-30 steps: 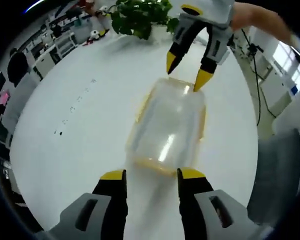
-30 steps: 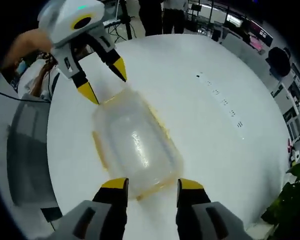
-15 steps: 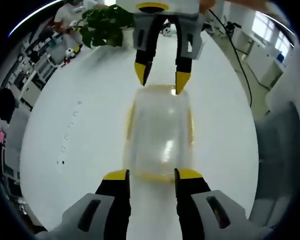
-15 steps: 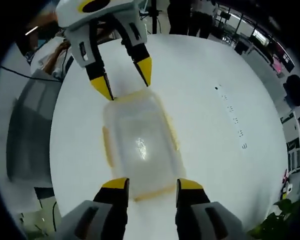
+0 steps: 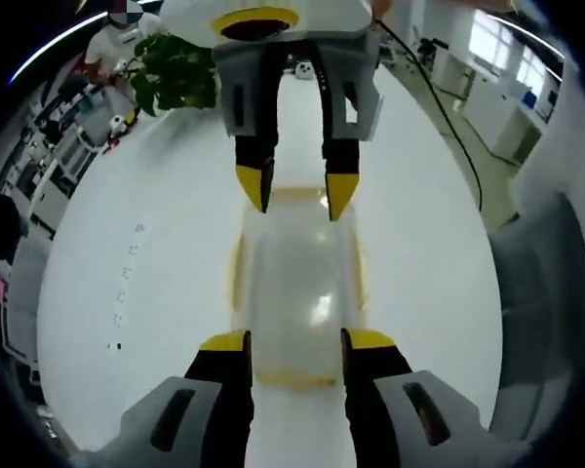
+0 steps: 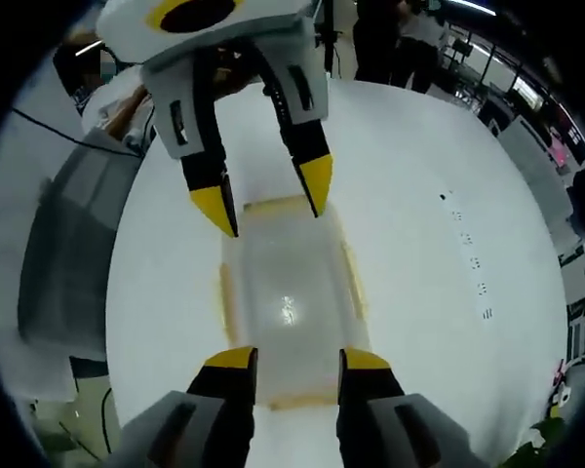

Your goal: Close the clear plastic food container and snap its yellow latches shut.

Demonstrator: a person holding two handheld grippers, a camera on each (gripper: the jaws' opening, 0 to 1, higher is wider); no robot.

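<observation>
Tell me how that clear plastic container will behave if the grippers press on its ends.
The clear container looks empty and thin-walled, so probably light and apt to slide on the smooth white table. It sits low and flat, so tipping seems unlikely. With a hand-held gripper at each end, left and right, it should stay put.

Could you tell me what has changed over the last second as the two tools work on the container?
Both tools closed in on the container from opposite short ends: the right tool and left tool now sit squarely facing each other. Both remain open, gripping nothing. The container stays on the white table, lid on.
</observation>
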